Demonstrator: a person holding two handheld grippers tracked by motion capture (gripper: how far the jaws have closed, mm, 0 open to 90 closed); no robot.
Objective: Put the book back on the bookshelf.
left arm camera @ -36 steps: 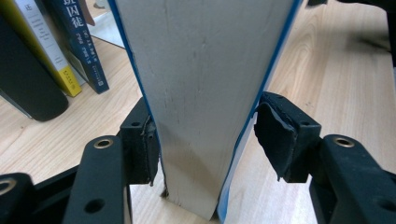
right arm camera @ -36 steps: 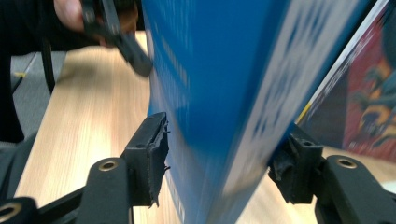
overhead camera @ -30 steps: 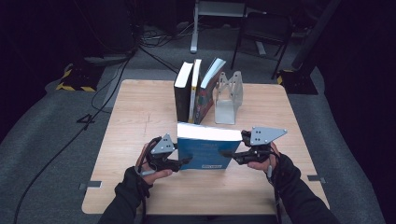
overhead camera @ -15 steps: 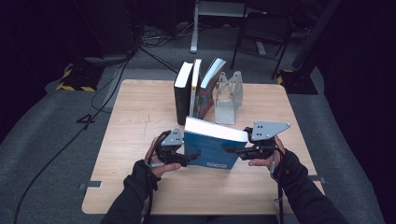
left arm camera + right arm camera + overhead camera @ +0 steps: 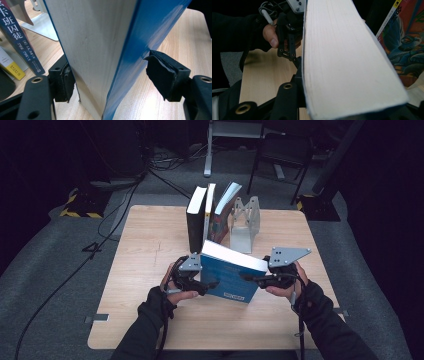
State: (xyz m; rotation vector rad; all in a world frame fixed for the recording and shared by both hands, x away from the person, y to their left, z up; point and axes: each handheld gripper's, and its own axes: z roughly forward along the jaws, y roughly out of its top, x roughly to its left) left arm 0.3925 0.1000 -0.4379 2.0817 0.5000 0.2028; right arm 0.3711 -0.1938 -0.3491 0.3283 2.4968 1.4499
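Blue book (image 5: 231,279) propped on one corner over the counter (image 5: 150,240), long axis crosswise between left tongs (image 5: 204,283) just opening, right-hand pad off the cover, and right tongs (image 5: 250,278) just closing on the far end, standing books (image 5: 206,217) and bookend (image 5: 245,222) behind.

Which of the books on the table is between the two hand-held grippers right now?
The blue book, the one at the near middle of the table, apart from the others. The other three stand at the back against the metal bookend.
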